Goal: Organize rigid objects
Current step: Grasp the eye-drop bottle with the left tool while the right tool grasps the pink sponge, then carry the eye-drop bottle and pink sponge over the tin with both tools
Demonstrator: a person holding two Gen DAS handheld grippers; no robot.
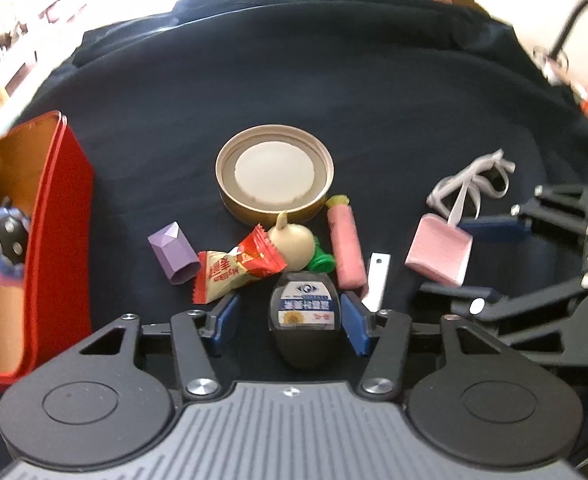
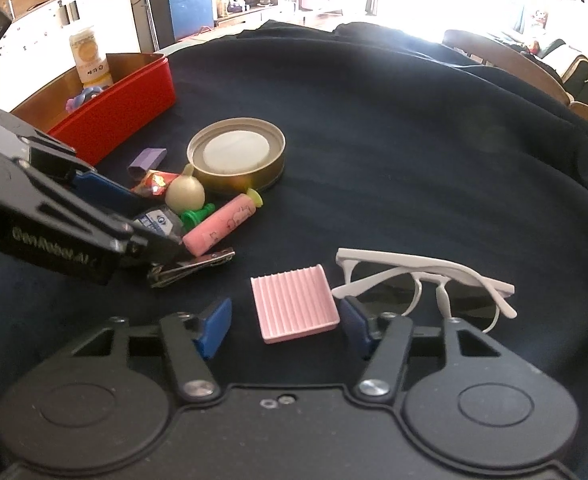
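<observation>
My left gripper is open, its blue pads either side of a small black bottle with a blue label lying on the dark cloth. My right gripper is open around a pink ribbed tray; it also shows in the left wrist view. A red box at the left holds a purple toy. On the cloth lie a gold lid, a purple block, a candy wrapper, a cream bulb, a pink tube and a nail clipper.
White glasses lie right of the pink tray. A green cap sits by the bulb. The red box also holds a jar. Chairs and shelves stand beyond the table.
</observation>
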